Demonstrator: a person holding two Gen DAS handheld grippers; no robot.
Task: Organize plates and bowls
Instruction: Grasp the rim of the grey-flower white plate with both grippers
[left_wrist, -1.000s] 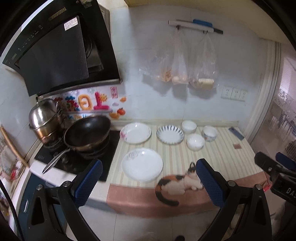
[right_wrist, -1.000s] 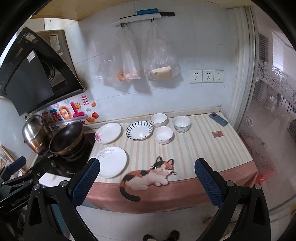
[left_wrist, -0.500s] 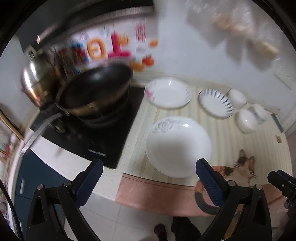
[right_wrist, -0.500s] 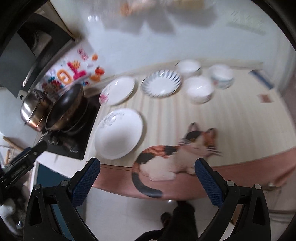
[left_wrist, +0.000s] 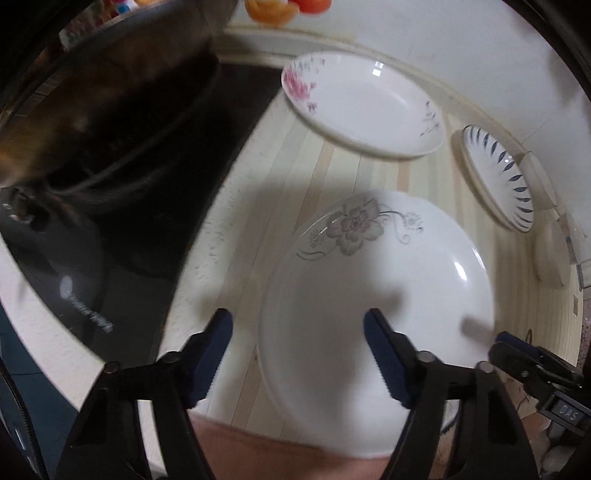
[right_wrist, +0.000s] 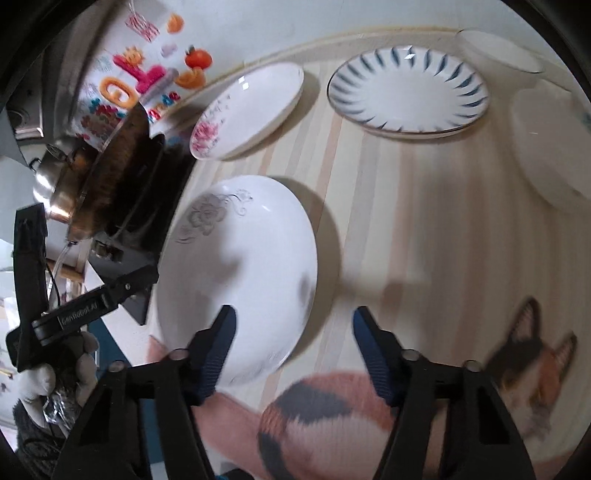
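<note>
A large white plate with a grey flower lies at the counter's front edge; it also shows in the right wrist view. My left gripper is open, its jaws straddling the plate's left rim. My right gripper is open, its jaws straddling the plate's right rim. Behind lie a pink-flowered plate, a blue-striped plate and white bowls.
A dark wok sits on a black cooktop left of the plates, with a steel pot behind. The striped mat has a cat picture at the front.
Both grippers have dropped down and forward, close to the grey-flowered plate, and now straddle its rims. Both stay open.
</note>
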